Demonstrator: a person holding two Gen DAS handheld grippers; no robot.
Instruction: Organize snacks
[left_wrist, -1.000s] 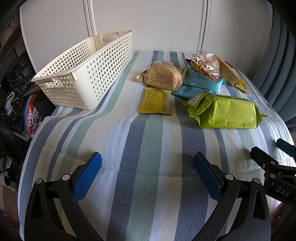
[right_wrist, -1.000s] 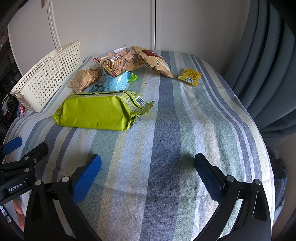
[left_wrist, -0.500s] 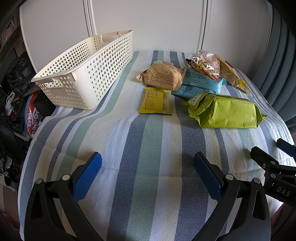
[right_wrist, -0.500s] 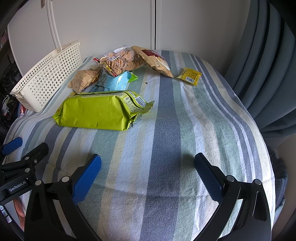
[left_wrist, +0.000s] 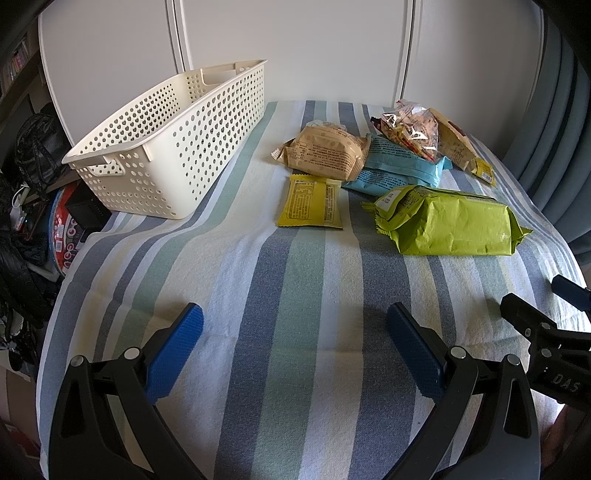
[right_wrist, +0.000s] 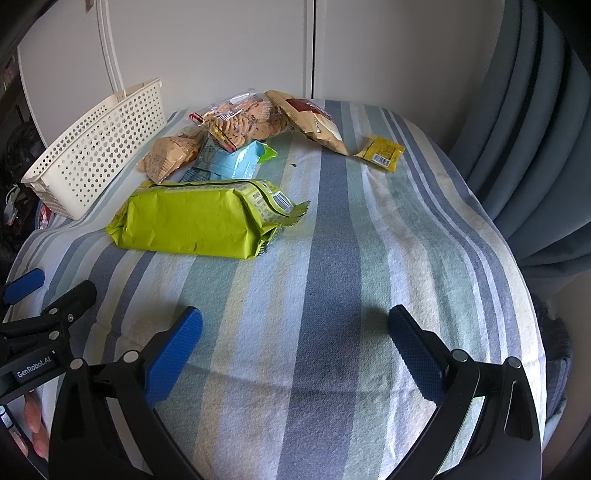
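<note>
Snack packets (left_wrist: 450, 225) lie ahead of both grippers on the striped cloth (left_wrist: 295, 280).
Left gripper (left_wrist: 295, 347) and right gripper (right_wrist: 295, 347) gape wide, empty; the perforated cream basket (left_wrist: 166, 147) sits ahead-left.

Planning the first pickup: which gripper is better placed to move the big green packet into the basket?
Probably the right gripper: the green packet lies nearer its open jaws. The left gripper, also open, faces bare cloth, though it sits closer to the basket, which looks empty.
</note>
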